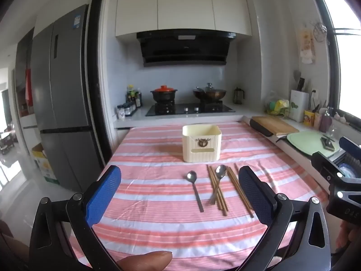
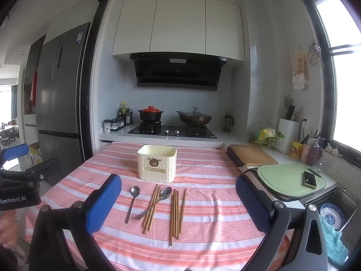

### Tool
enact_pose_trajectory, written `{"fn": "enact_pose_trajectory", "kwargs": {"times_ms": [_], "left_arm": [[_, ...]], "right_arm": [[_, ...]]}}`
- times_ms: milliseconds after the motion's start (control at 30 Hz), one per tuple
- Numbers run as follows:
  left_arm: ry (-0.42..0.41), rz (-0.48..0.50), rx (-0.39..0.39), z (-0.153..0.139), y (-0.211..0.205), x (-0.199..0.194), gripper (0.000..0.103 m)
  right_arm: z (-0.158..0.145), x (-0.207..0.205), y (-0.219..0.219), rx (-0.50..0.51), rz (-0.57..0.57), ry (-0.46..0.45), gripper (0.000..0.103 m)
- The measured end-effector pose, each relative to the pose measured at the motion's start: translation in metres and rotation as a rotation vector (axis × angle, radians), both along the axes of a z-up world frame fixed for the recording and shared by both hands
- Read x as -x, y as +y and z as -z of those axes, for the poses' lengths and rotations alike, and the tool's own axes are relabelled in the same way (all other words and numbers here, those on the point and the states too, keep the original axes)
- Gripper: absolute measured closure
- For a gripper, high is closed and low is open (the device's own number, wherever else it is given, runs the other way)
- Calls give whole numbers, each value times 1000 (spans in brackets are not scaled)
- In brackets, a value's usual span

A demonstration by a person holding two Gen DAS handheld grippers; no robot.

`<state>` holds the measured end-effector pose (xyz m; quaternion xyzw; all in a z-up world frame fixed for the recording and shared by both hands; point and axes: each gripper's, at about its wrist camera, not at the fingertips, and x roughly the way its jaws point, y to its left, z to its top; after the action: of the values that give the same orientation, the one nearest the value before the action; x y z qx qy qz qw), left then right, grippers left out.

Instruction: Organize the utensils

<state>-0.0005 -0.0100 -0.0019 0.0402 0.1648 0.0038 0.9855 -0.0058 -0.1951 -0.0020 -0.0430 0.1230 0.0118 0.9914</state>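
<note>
Two grippers are held level above the near edge of a striped tablecloth [image 2: 203, 237], both pointing forward. The left gripper [image 1: 179, 194] and the right gripper [image 2: 178, 203] have their blue fingers spread wide, holding nothing. Just beyond them lie a spoon [image 2: 132, 199], a second spoon [image 2: 158, 199] resting across brown chopsticks [image 2: 174, 214]. Farther back stands a cream box [image 2: 157, 164].
</note>
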Motion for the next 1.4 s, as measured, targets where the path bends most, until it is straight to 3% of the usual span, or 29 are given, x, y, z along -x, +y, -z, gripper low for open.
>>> {"fn": "enact_pose_trajectory", "kwargs": {"times_ms": [133,400,500,667,1000,1400], "left_arm": [[25,16,65,-2,15,-4,0],[98,46,93,6,17,-34,0],[84,40,85,6,19,-37,0],[112,31,112,12,25,-43,0],[114,-19,110,14,29,-46,0],[130,53,120,12,23,-64,0]], "right_arm": [[2,1,0,-2,0,-34,0],[-10,-16,4,-16,19,30,0],[-8,-12,-3,-35,49,-12,0],[-1,-23,-2,-51,37,35,0],[7,-40,7,-22,-3,44,0],[6,-51,-6,-55,45,22,0]]}}
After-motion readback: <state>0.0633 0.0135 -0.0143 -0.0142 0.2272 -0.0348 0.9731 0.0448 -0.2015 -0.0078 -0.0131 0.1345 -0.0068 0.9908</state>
